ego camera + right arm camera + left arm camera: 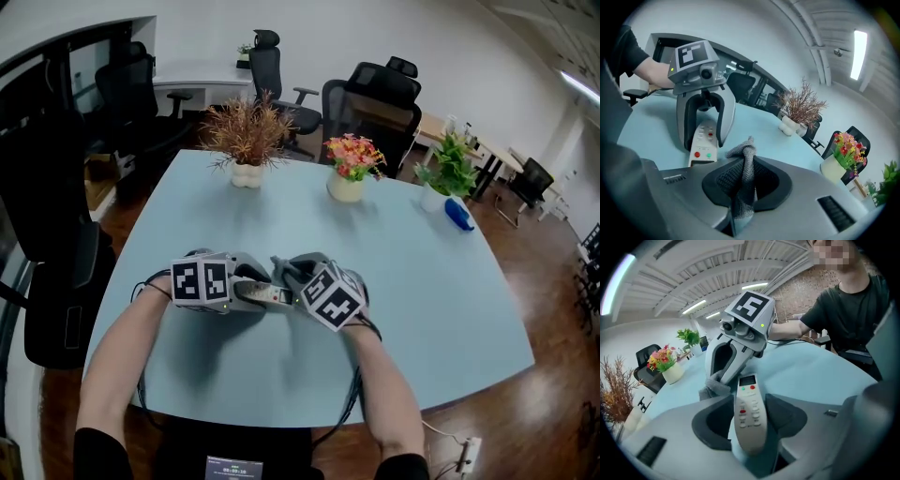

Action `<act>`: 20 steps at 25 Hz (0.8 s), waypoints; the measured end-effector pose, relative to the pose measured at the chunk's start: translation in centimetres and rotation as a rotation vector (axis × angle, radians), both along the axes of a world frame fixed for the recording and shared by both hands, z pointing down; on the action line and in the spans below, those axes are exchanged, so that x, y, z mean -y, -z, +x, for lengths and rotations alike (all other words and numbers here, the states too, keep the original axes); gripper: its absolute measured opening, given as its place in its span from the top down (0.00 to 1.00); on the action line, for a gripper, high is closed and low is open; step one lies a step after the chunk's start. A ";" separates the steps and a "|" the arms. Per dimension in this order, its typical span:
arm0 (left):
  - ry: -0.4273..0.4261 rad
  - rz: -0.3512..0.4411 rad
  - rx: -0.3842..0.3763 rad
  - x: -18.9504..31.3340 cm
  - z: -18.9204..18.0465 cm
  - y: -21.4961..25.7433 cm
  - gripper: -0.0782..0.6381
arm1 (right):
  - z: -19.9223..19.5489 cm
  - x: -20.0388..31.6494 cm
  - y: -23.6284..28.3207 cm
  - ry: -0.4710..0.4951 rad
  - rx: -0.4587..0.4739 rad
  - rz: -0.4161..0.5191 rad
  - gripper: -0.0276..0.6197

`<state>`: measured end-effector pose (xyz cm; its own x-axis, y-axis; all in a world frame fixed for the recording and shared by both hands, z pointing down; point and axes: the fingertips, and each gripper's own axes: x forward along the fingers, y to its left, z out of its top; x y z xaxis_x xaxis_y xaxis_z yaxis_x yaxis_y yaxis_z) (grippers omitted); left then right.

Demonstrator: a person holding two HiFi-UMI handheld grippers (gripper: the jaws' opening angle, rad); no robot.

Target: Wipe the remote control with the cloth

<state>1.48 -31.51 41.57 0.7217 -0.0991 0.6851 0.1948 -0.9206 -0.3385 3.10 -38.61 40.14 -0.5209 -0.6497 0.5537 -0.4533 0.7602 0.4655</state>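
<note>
The white remote control (267,295) (751,413) lies lengthwise between the jaws of my left gripper (255,291) (750,401), display end pointing away. The right pad touches its edge; a thin sliver of gap shows at the left pad. My right gripper (289,281) (745,176) faces it from the right, shut on a bunched grey cloth (743,180) (715,386) that sticks up out of its jaws. The cloth hangs close beside the remote's display end (703,154), and I cannot tell whether they touch. Both grippers hover low over the pale blue table (422,300), near its front edge.
At the table's far side stand a pot of dried brown twigs (248,159), a pot of pink and orange flowers (349,178) and a green plant (448,173), with a blue object (458,216) beside it. Black office chairs (375,103) ring the far edge.
</note>
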 end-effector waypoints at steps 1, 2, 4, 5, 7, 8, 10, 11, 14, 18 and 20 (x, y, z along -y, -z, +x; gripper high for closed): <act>0.024 0.022 0.003 0.7 0.0 0.1 0.58 | 0.2 0.0 -0.3 -0.002 -0.017 -0.007 0.92; 0.060 0.058 0.007 1.6 -0.2 0.4 0.58 | 0.4 0.0 -0.6 -0.003 -0.030 -0.013 0.92; 0.146 0.135 0.015 3.6 -1.0 0.9 0.56 | 0.6 -0.2 -0.9 -0.005 -0.045 -0.026 0.92; 0.192 0.164 0.017 4.6 -1.5 1.1 0.56 | 0.7 -0.2 -0.9 -0.007 -0.047 -0.034 0.92; 0.294 0.199 0.017 6.2 -2.5 1.3 0.56 | 0.7 -0.6 -0.9 -0.006 -0.049 -0.055 0.92; 0.342 0.207 0.013 6.9 -3.0 1.3 0.56 | 0.5 -0.9 -0.9 -0.001 -0.044 -0.072 0.92; 0.420 0.205 0.004 7.8 -3.6 1.2 0.57 | -0.1 -1.7 -0.9 0.014 -0.022 -0.106 0.92; 0.460 0.198 0.001 8.1 -4.0 1.2 0.57 | -0.3 -1.8 -0.8 0.011 -0.017 -0.110 0.92; 0.615 0.083 -0.100 8.7 -5.4 2.2 0.57 | 1.2 -0.8 -0.2 -0.064 -0.013 -0.087 0.92; 0.795 -0.356 -0.361 5.8 -4.7 3.4 0.60 | 2.0 -1.6 0.4 -0.052 -0.014 -0.126 0.92; 0.825 -0.413 -0.328 5.0 -4.4 2.3 0.60 | 1.1 -3.3 -0.3 0.014 -0.061 -0.169 0.92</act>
